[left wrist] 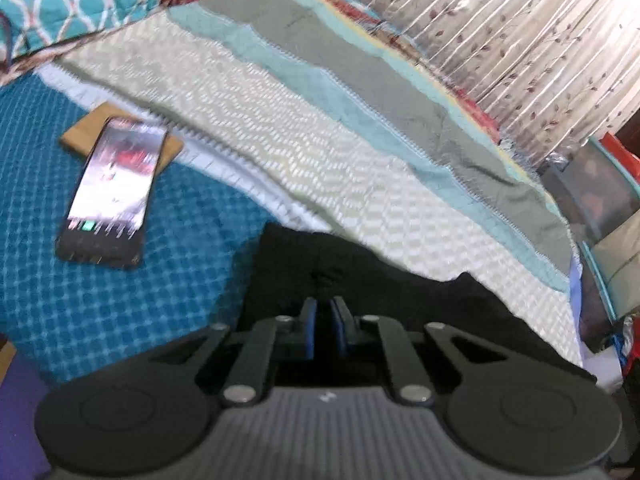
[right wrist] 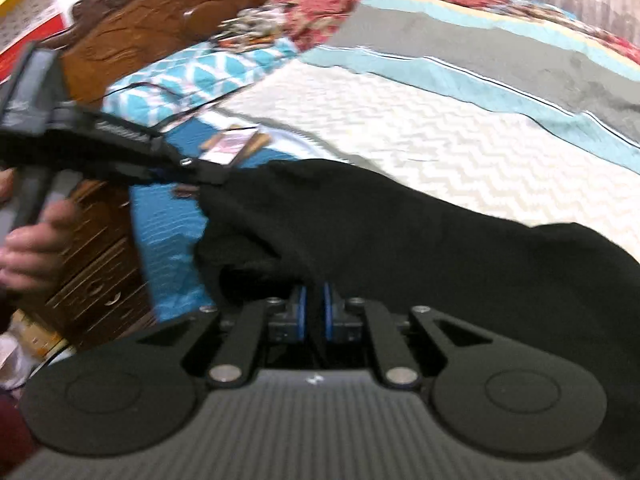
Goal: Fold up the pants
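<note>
Black pants point(left wrist: 360, 280) lie bunched on the bed, across the blue cover and the white chevron quilt. My left gripper point(left wrist: 324, 320) is shut on the pants, its blue pads almost together with black cloth at them. In the right wrist view the left gripper point(right wrist: 208, 180) bites the far left corner of the pants point(right wrist: 400, 232), with a person's hand point(right wrist: 36, 240) on its handle. My right gripper point(right wrist: 314, 312) is shut on a fold of the same cloth at the near edge; dark fabric runs between its pads.
A phone point(left wrist: 112, 184) with a lit screen rests on a small wooden board point(left wrist: 84, 132) on the blue cover point(left wrist: 120, 300), left of the pants. A patterned pillow point(left wrist: 80, 0) and carved wooden headboard point(right wrist: 160, 20) are beyond. Curtains point(left wrist: 520, 40) and boxes point(left wrist: 608, 208) line the far side.
</note>
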Demonstrator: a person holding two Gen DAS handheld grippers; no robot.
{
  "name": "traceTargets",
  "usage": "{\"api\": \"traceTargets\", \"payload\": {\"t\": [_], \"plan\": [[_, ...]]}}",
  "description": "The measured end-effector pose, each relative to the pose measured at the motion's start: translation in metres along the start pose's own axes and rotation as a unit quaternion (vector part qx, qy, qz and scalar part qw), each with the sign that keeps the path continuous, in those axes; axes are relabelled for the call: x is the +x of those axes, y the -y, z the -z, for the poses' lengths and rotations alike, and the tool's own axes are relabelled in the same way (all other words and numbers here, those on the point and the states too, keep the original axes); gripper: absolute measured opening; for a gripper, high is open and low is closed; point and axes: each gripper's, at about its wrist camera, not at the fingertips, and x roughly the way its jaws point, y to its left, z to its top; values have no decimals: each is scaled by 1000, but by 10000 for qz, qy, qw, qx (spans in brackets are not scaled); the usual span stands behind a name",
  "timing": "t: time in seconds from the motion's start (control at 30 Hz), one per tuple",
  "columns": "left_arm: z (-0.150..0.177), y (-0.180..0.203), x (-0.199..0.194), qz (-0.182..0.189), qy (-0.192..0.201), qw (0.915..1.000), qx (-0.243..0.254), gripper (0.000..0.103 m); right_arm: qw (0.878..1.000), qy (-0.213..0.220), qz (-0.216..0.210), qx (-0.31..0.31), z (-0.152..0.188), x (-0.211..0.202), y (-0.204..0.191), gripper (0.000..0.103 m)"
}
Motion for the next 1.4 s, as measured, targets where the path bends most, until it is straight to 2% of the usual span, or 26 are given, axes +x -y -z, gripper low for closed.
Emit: {"api": "traceTargets", "payload": {"t": [0.07, 0.13, 0.2, 0.23, 0.33, 0.37, 0.47, 0.53, 0.63, 0.77, 0.83, 0.9, 0.97, 1.07, 1.13, 1.23, 1.3, 1.4], "plan": [[9, -6, 9, -188, -163, 9997, -25, 9, 9997, -177, 37, -139, 8, 11, -10, 13], [18, -8, 20, -440, -402, 9982, -21, 12, 9990, -417, 92, -166, 20, 29, -14, 21], [24, -5, 20, -543, -419, 9976, 97, 16, 9980, -631, 50, 1, 29, 46, -11, 30], [23, -4, 15, -555, -350, 9977, 156, 17, 9983, -579, -99, -56, 31, 49, -10, 31], [13, -1, -7, -517, 62, 9984, 211, 20, 9988, -429, -203, 127, 23, 39, -8, 36], [8, 1, -14, -460, 223, 9985, 208, 20, 9990, -281, -243, 230, 20, 30, -5, 40], [-3, 15, -26, -182, 528, 9981, 243, 21, 9980, 151, -161, 600, 18, 3, 13, 41], [-4, 30, -20, -31, 532, 9976, 442, 23, 9948, 338, 69, 961, 24, -10, 30, 41], [2, 57, 8, 34, 199, 9966, 800, 24, 9845, 412, 528, 1621, 40, -23, 61, 41], [21, 85, 48, -23, -352, 9922, 1200, 24, 9614, 354, 1213, 2445, 66, -38, 99, 41], [34, 95, 67, -332, -598, 9870, 1456, 27, 9495, 253, 1611, 2682, 80, -47, 109, 41], [47, 101, 86, -761, -841, 9779, 1754, 30, 9368, 211, 1899, 2932, 97, -59, 120, 39], [58, 101, 98, -1022, -1021, 9703, 1941, 30, 9248, 386, 1920, 3261, 120, -79, 133, 35], [60, 106, 94, -1106, -995, 9680, 2021, 34, 9070, 813, 1571, 3822, 144, -100, 143, 31], [55, 113, 92, -1023, -1022, 9706, 1922, 37, 8988, 1101, 1493, 3972, 154, -111, 143, 34], [53, 138, 90, -779, -972, 9716, 2014, 37, 8834, 1576, 1708, 4070, 167, -134, 146, 34], [55, 162, 94, -630, -938, 9684, 2222, 42, 8616, 1985, 1873, 4279, 181, -155, 155, 37], [62, 199, 110, -334, -1068, 9621, 2486, 42, 8129, 2510, 2388, 4681, 208, -187, 168, 44]]}}
